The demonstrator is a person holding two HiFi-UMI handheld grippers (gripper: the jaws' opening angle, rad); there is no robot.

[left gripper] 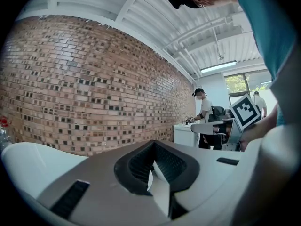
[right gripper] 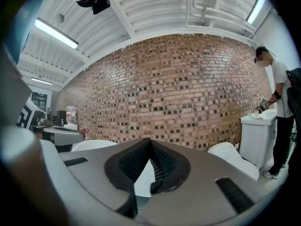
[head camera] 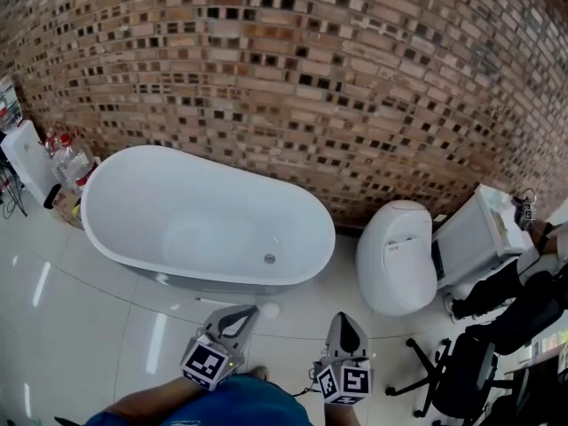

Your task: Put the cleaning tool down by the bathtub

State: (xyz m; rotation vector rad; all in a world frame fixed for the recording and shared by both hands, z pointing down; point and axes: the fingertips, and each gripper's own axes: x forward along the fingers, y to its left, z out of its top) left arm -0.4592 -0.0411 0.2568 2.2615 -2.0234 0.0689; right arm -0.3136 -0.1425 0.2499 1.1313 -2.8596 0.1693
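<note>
A white oval bathtub [head camera: 222, 172] stands on the glossy floor against the brick wall. A small white round thing [head camera: 269, 310] lies on the floor by the tub's near side; I cannot tell what it is. My left gripper [head camera: 252, 309] hovers low with its tip right beside that thing, jaws together and nothing between them. In the left gripper view, the left gripper [left gripper: 153, 147] points at the brick wall, with the tub's rim [left gripper: 28, 164] at the left. My right gripper [head camera: 344, 319] hangs beside it, shut and empty. The right gripper [right gripper: 149, 142] faces the wall between tub [right gripper: 91, 145] and toilet [right gripper: 225, 150].
A white egg-shaped toilet [head camera: 397, 256] sits right of the tub, then a white cabinet [head camera: 479, 233]. A black office chair [head camera: 461, 375] and a person in black [head camera: 497, 293] are at the right. Bottles [head camera: 71, 162] and a white unit [head camera: 27, 158] stand at the tub's left end.
</note>
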